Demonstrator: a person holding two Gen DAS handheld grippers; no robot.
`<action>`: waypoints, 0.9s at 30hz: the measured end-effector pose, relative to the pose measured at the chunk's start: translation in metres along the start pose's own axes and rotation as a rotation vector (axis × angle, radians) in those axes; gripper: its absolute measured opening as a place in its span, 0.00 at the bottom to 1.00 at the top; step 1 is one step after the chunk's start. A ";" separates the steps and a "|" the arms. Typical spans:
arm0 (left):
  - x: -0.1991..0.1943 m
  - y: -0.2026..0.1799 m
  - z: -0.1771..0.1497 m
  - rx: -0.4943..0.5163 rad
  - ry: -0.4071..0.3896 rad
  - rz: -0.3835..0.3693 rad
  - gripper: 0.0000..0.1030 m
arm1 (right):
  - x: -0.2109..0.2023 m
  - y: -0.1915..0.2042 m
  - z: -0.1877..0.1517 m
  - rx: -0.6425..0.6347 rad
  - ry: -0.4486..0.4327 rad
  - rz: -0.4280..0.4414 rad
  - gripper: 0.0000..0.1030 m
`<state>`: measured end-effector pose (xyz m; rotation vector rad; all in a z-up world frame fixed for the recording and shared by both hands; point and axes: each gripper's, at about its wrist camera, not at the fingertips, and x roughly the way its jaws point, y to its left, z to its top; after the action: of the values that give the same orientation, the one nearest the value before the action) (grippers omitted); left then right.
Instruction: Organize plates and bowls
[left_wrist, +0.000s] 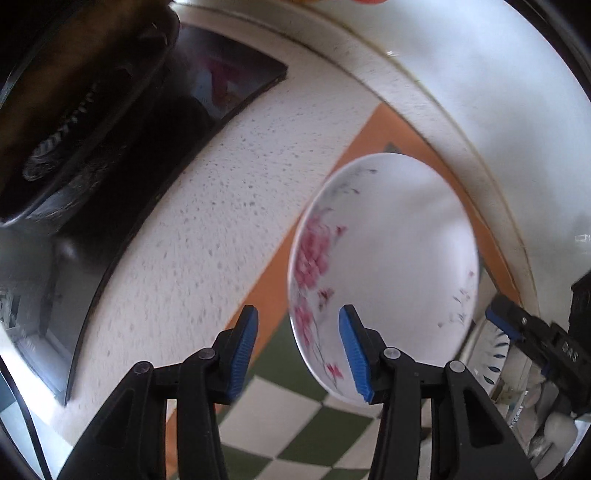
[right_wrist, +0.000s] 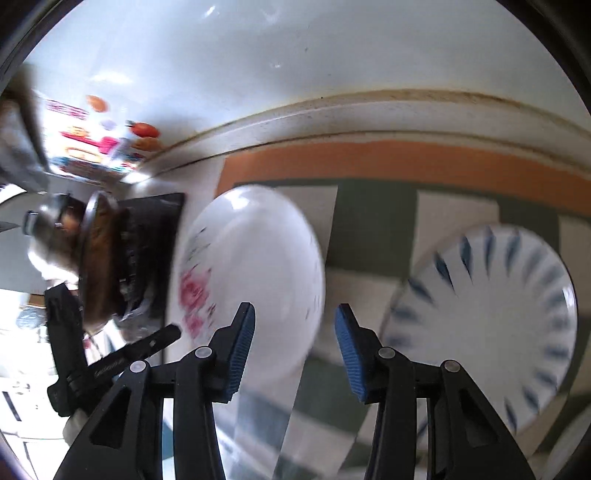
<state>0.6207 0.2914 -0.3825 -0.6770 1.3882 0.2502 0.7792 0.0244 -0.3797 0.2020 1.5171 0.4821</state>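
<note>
Left wrist: left gripper (left_wrist: 298, 325) jaws apart over floral plate (left_wrist: 384, 273); right gripper (right_wrist: 294, 323) jaws apart, empty.

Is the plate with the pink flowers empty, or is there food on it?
Empty. In both wrist views the flowered plate shows only its bare white surface and the pink print; nothing lies on it.

Both views are taken from fisheye cams mounted right behind each gripper, aimed forward along the 2 blue-padded fingers and down at the counter from close range. The left wrist view is tilted hard, the right one pointed toward the wall. The floral plate (left_wrist: 384, 273) (right_wrist: 251, 273), checkered mat (left_wrist: 288, 424) (right_wrist: 373, 229) and blue-striped plate (left_wrist: 491, 354) (right_wrist: 491, 325) are shared by both.
</note>
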 end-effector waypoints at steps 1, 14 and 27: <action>0.005 0.002 0.003 0.000 0.012 -0.004 0.42 | 0.010 0.002 0.008 -0.003 0.015 -0.016 0.47; 0.023 -0.020 0.019 0.102 0.001 0.001 0.21 | 0.064 -0.002 0.031 0.025 0.037 -0.050 0.16; 0.005 -0.044 0.011 0.198 -0.048 -0.002 0.21 | 0.038 -0.005 0.004 0.010 -0.036 -0.068 0.11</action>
<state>0.6547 0.2618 -0.3737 -0.5055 1.3460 0.1247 0.7832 0.0370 -0.4156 0.1654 1.4866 0.4148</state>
